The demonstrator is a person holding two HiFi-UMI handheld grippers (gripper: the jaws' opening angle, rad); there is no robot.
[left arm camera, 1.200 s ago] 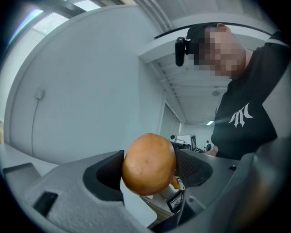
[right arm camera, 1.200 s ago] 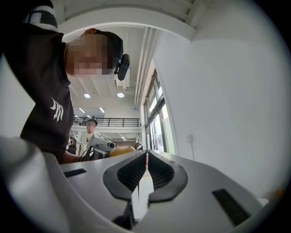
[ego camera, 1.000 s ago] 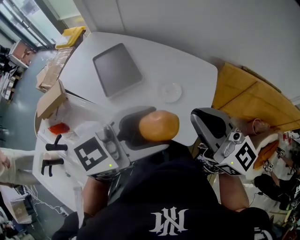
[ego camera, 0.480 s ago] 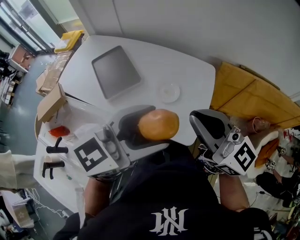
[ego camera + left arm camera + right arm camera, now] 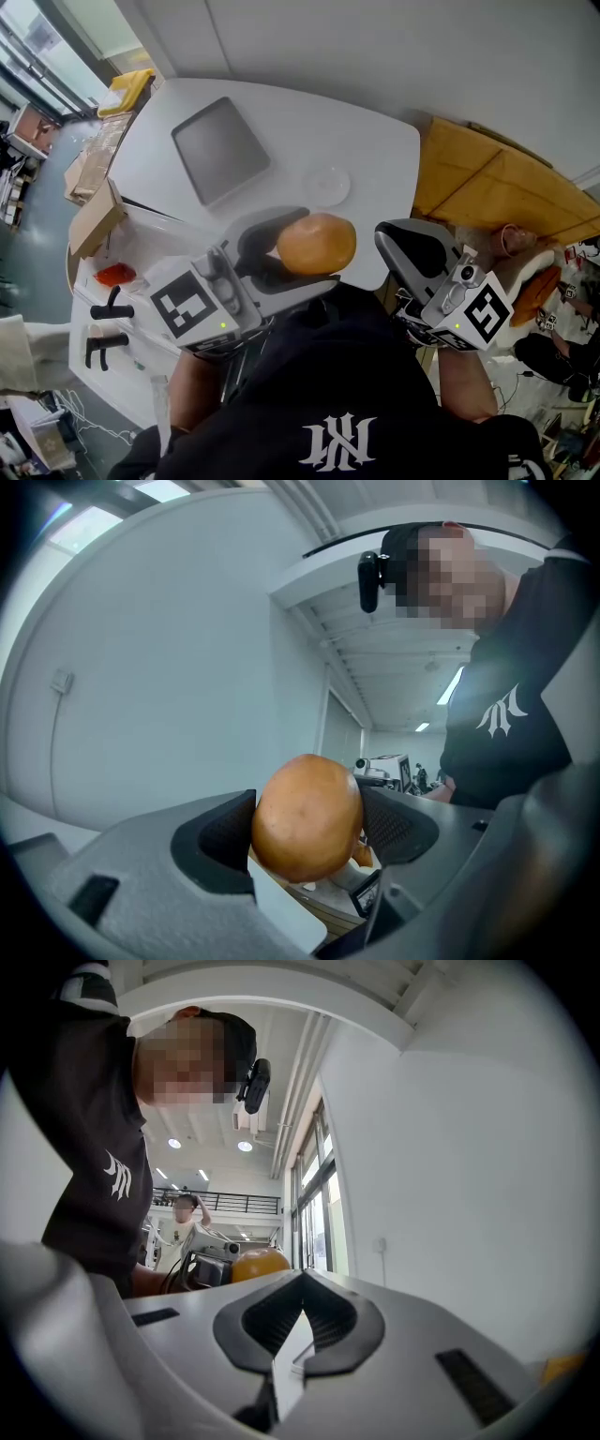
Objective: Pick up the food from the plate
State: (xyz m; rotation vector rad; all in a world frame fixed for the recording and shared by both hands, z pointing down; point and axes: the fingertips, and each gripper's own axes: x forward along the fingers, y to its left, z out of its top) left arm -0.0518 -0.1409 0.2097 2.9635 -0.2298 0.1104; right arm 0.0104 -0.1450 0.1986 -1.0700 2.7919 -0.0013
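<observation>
A round golden-brown bun [image 5: 317,244] is held in the air close to the person's chest, off the table. My left gripper [image 5: 306,255] is shut on it, with a dark pad pressing each side of the bun [image 5: 307,817] in the left gripper view [image 5: 307,829]. A small clear plate [image 5: 326,185] lies bare on the white table [image 5: 375,150] beyond it. My right gripper [image 5: 412,246] hangs to the right of the bun, and its tips meet with nothing between them [image 5: 302,1279]. The bun [image 5: 258,1265] shows behind its jaws.
A grey tray [image 5: 220,150] lies on the table left of the plate. Cardboard boxes [image 5: 94,216] and a red item [image 5: 114,274] sit at the left edge. Brown cardboard sheets [image 5: 487,187] lie on the floor to the right. A wall runs behind the table.
Both grippers and the bun keep their places. The head view has shifted slightly, so the table and tray sit a little further left.
</observation>
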